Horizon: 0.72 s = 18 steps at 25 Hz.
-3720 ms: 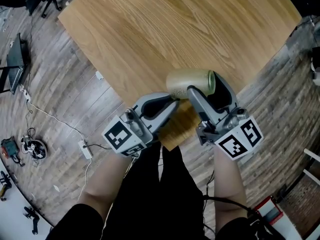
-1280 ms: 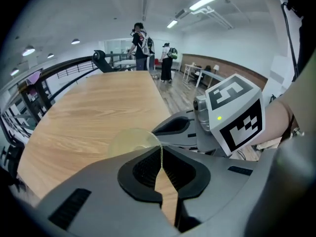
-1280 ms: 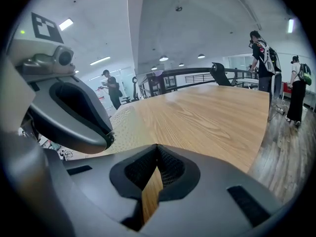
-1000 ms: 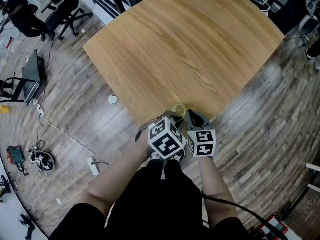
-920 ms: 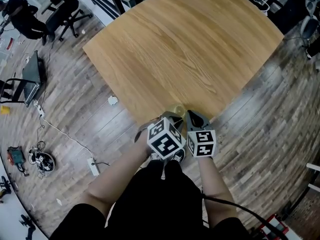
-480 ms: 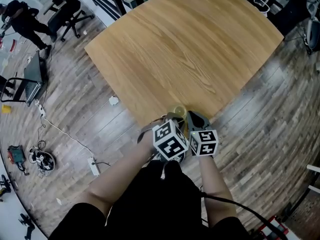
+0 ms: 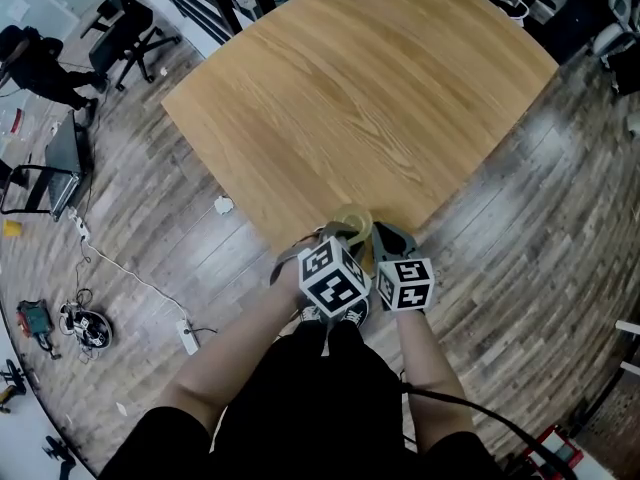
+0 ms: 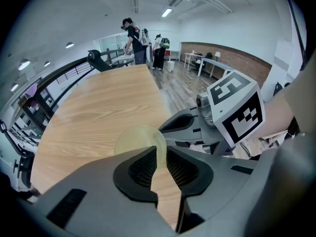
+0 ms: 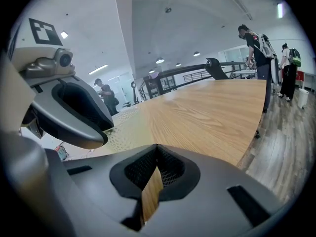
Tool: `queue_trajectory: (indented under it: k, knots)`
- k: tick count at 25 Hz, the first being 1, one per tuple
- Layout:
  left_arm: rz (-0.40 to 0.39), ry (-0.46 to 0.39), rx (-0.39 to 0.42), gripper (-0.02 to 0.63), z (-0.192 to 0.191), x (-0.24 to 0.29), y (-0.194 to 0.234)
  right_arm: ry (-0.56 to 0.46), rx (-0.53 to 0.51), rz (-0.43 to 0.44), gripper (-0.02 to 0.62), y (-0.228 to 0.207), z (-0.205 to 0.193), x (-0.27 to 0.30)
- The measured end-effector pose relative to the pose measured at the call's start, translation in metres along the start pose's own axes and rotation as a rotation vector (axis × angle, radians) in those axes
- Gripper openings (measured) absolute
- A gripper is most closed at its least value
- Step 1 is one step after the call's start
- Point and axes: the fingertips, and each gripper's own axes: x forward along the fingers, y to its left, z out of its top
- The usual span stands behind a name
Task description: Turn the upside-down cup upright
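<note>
A pale yellow-green translucent cup [image 7: 352, 217] stands mouth up on the near corner of the wooden table [image 7: 350, 88]. My left gripper [image 7: 345, 234] reaches down over it. In the left gripper view the cup's rim wall [image 8: 140, 137] rises between the left gripper's [image 8: 161, 157] pads. Its jaws are opening, and a slim gap shows on each side of the wall. My right gripper [image 7: 386, 236] sits just right of the cup, shut with nothing in it [image 9: 157, 148]. The cup's dotted wall [image 9: 121, 131] shows at its left, beside the left gripper's finger [image 9: 74, 111].
The table's edge falls off just before the cup, over wood-plank floor [image 7: 520, 218]. Cables and a power strip [image 7: 185, 333] lie on the floor at the left. Office chairs [image 7: 120, 38] stand past the far left corner. People stand beyond the table's far end [image 8: 133, 33].
Earlier the cup hung sideways between both grippers over the table's corner; now it stands mouth up on the corner. In the last second the hands have barely shifted.
</note>
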Motion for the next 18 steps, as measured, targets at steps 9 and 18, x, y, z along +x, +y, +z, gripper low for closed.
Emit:
queue_trajectory:
  k: [9, 18]
  knots:
    - [0.040, -0.152, -0.039, 0.067, 0.015, -0.023, 0.006, -0.035, -0.018, -0.016, 0.014, -0.002, 0.017, -0.021]
    - [0.148, -0.500, -0.108, 0.009, 0.045, -0.093, 0.019, -0.147, -0.082, -0.053, 0.014, 0.020, 0.074, -0.069]
